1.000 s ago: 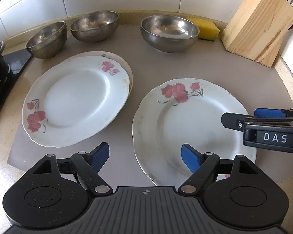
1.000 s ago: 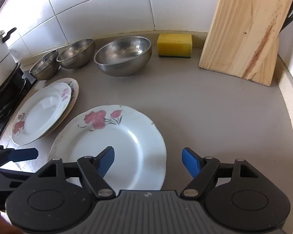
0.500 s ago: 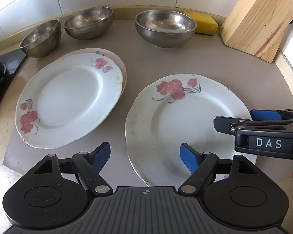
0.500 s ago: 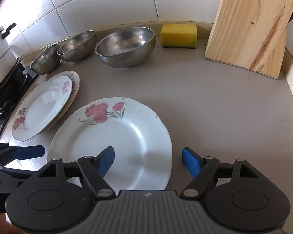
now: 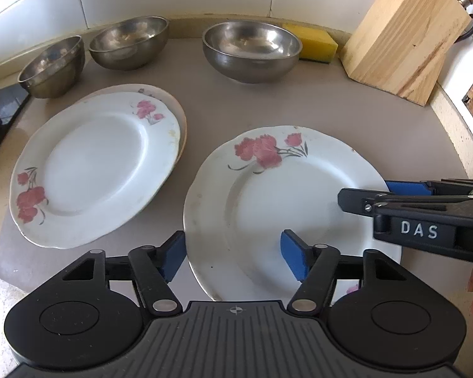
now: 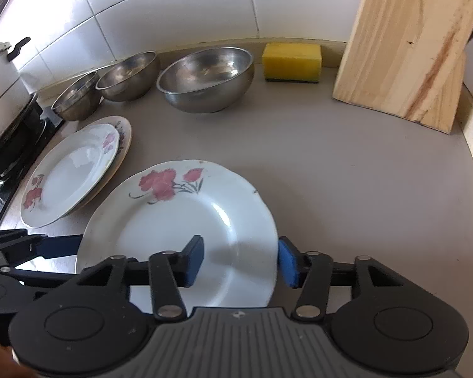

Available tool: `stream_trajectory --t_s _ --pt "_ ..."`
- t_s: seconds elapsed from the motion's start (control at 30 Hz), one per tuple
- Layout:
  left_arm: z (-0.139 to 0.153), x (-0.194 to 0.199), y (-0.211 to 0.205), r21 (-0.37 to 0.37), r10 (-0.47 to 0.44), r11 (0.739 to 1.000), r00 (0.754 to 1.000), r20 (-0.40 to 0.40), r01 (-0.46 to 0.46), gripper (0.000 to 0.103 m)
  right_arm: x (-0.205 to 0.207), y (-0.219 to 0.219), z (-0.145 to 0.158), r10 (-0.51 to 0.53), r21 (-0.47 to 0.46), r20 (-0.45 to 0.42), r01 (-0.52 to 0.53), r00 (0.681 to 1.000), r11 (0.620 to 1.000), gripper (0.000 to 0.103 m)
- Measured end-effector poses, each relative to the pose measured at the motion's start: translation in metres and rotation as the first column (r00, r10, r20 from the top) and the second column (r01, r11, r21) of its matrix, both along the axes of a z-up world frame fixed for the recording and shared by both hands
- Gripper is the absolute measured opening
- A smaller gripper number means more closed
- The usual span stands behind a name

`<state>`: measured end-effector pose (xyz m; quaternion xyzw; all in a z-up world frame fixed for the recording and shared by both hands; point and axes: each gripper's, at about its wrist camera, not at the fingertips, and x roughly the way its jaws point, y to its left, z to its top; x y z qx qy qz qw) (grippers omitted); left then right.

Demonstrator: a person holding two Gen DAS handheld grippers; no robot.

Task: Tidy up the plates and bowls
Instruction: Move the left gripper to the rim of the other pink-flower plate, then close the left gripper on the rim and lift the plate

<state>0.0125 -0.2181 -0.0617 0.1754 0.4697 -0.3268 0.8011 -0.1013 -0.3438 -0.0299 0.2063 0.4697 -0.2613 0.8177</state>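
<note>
Left of our left gripper (image 5: 233, 260), two flowered white plates (image 5: 94, 167) are stacked. Ahead, the lone flowered plate (image 6: 186, 226) awaits, straddled by our half-open right gripper (image 6: 240, 261); three steel bowls (image 5: 252, 50) remain unnested.

I count three floral plates (image 5: 287, 201) and three steel bowls (image 5: 252, 50). One yellow sponge (image 5: 320, 45), one knife block (image 5: 403, 37).

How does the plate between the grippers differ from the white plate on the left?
The near plate lies alone on the counter; the left plate rests on another plate. The near plate's rim is wavier, with flowers showing mainly at its far edge; the left plate's show at two. Both are white with pink flowers.
</note>
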Motion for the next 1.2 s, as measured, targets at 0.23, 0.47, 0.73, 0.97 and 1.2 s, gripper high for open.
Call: stream_trajectory --t_s 0.23,0.47,0.73,0.97,1.2 --pt "0.002 -0.002 0.005 0.002 0.016 1.0 1.0 0.01 -0.016 0.059 -0.009 -0.007 0.001 -0.051 0.069 0.053 0.047 0.997 0.997 0.024" --pt "0.008 -0.006 0.008 0.004 0.017 1.0 0.999 0.042 -0.017 0.057 -0.012 -0.003 0.007 -0.057 0.083 0.068 0.051 0.996 0.995 0.023" --pt "0.02 -0.003 0.016 -0.013 0.026 1.0 0.998 0.06 -0.025 0.057 -0.011 0.007 0.017 -0.049 0.081 0.084 0.043 0.995 0.996 0.023" --pt "0.035 0.0 0.024 -0.034 0.029 0.999 0.997 0.066 -0.027 0.057 -0.008 0.006 0.028 -0.068 0.092 0.127 0.056 0.99 0.994 0.023" --pt "0.049 0.01 0.034 -0.054 0.063 0.997 0.995 0.077 -0.059 0.057 0.012 0.013 0.042 -0.046 0.07 0.156 0.036 0.987 0.997 0.023"
